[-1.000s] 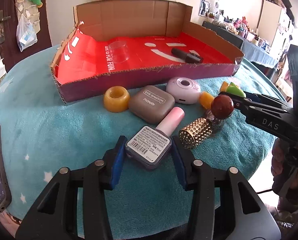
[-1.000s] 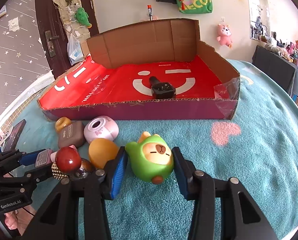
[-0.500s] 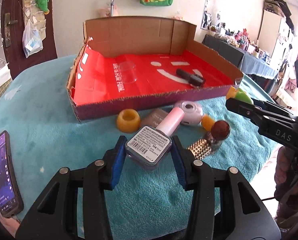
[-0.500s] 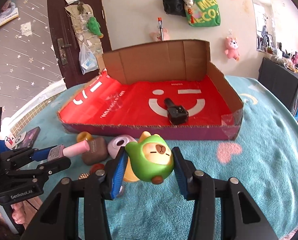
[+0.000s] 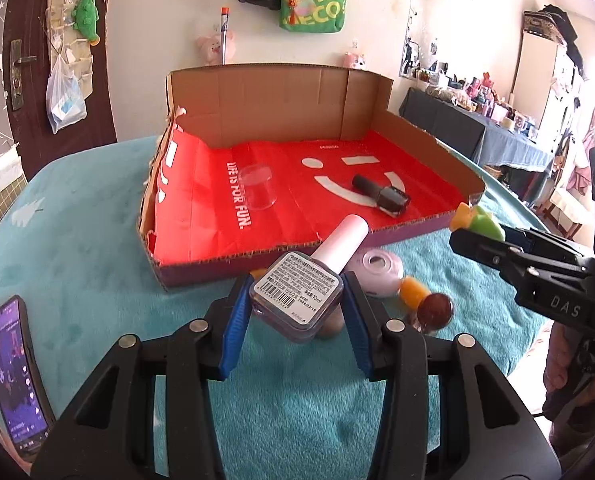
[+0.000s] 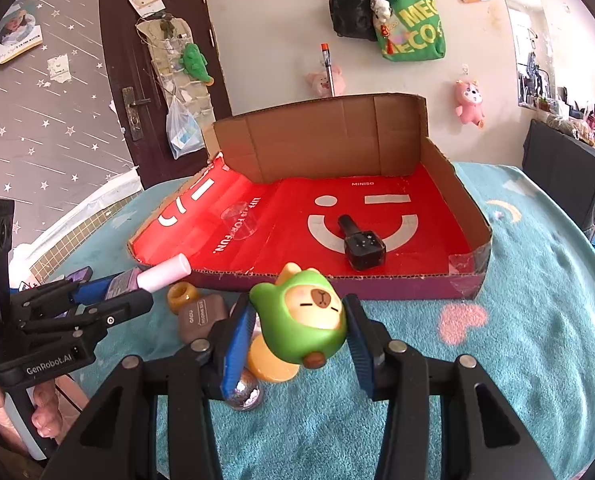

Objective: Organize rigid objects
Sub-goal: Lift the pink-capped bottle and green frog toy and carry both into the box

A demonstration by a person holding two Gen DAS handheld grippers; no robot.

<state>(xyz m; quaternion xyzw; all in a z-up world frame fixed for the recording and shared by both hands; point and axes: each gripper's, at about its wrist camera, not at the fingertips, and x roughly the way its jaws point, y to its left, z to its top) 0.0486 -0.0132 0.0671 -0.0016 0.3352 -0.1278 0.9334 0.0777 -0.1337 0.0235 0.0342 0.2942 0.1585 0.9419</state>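
two tools are loaded at once, each carrying one thing above the teal-covered bench. the left tool is closed partway on the square glass base of a nail polish bottle, its pink cap pointing away toward the cardboard tray; the blue pads press the bottle's two flat sides. the right tool is clamped on a green capybara figurine, the pads bearing on its rounded flanks.

the figurine looks like the riskier hold: its glossy, curved body could squirm out of flat pads if the grip eases or the wrist tips. the polish bottle sits with most of its length ahead of the pads, so a jolt could pivot it down. the two tools also ride near each other, and their paths to the tray could cross.

both things hang on the near side of the tray's purple front wall, above the leftover clutter: a lilac round case, a brown eye shadow compact and an amber ring-shaped piece. inside the tray, a dark nail polish bottle lies on the smiley print and a clear cup stands to its left, so a drop there needs a free patch of red liner.
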